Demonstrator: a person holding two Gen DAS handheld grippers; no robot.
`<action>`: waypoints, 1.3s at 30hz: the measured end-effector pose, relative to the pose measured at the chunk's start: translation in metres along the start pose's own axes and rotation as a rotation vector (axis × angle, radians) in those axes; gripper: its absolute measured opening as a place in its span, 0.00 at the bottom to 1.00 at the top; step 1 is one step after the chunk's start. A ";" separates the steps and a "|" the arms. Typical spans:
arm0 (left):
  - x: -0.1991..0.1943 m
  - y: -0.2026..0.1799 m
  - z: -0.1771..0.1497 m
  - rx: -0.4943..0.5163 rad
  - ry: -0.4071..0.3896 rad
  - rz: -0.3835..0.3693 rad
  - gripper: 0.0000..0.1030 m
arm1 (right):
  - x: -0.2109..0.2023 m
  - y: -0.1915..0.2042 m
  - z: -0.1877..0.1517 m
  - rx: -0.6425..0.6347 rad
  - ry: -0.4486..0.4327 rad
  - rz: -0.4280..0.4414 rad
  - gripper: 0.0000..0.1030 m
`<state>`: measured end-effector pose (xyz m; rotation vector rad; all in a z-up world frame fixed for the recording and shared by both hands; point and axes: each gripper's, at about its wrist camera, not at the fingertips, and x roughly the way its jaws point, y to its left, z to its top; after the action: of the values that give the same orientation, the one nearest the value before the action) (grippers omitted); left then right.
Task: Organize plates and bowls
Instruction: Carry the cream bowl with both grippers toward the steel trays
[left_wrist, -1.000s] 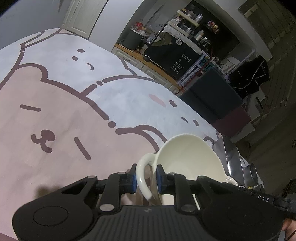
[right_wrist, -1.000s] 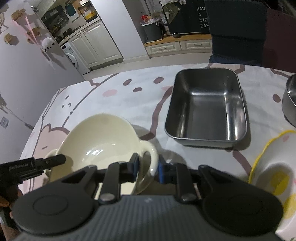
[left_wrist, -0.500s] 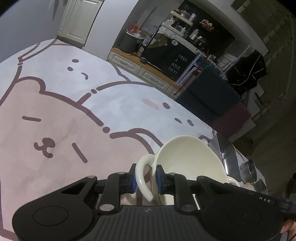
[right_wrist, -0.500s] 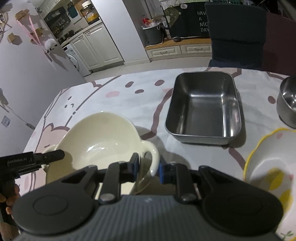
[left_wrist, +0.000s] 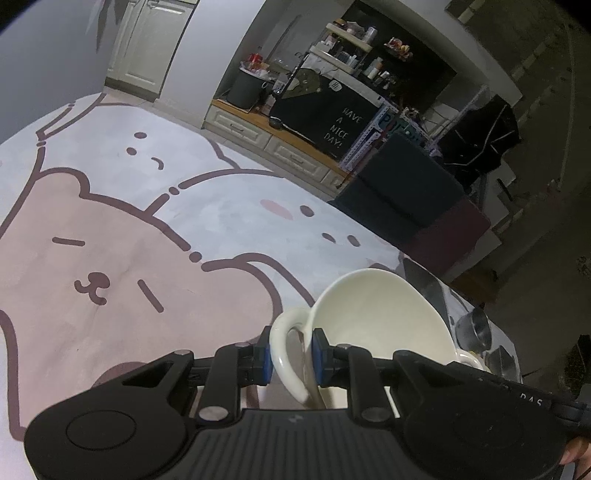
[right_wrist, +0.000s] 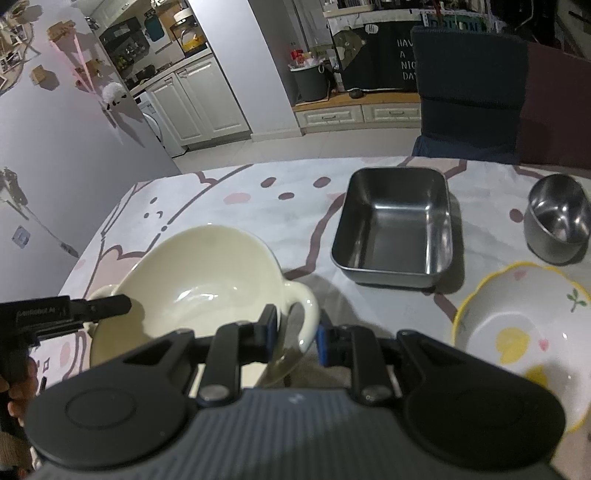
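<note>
A cream two-handled bowl (right_wrist: 199, 280) is held above the table by both grippers. My right gripper (right_wrist: 297, 334) is shut on its right loop handle (right_wrist: 304, 314). My left gripper (left_wrist: 291, 356) is shut on its left loop handle (left_wrist: 286, 350); the bowl (left_wrist: 380, 314) fills the lower middle of the left wrist view. The left gripper also shows in the right wrist view (right_wrist: 92, 308) at the bowl's far left. A rectangular steel tray (right_wrist: 397, 225), a round steel bowl (right_wrist: 557, 218) and a yellow-rimmed flowered bowl (right_wrist: 517, 332) stand to the right.
The table carries a pink and white cartoon-bear cloth (left_wrist: 110, 258). A dark chair (right_wrist: 469, 81) stands at the far edge behind the steel tray. Cabinets and a bin (right_wrist: 310, 83) lie beyond the table.
Both grippers and the cream bowl have risen and drawn back a little; more of the table, the steel bowl and the flowered bowl show on the right. Grips are unchanged.
</note>
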<state>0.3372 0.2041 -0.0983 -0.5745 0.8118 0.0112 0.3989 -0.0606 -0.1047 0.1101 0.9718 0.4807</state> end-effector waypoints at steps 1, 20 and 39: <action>-0.003 -0.002 -0.001 0.002 -0.001 -0.002 0.21 | -0.005 0.000 -0.002 -0.001 -0.004 0.000 0.25; -0.051 -0.028 -0.045 0.087 0.052 -0.034 0.21 | -0.075 0.004 -0.058 0.025 -0.023 -0.021 0.25; -0.093 -0.018 -0.102 0.154 0.109 -0.025 0.23 | -0.118 0.016 -0.132 0.056 0.013 0.006 0.25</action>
<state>0.2068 0.1585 -0.0813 -0.4427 0.9031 -0.1052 0.2307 -0.1138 -0.0841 0.1604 0.9982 0.4606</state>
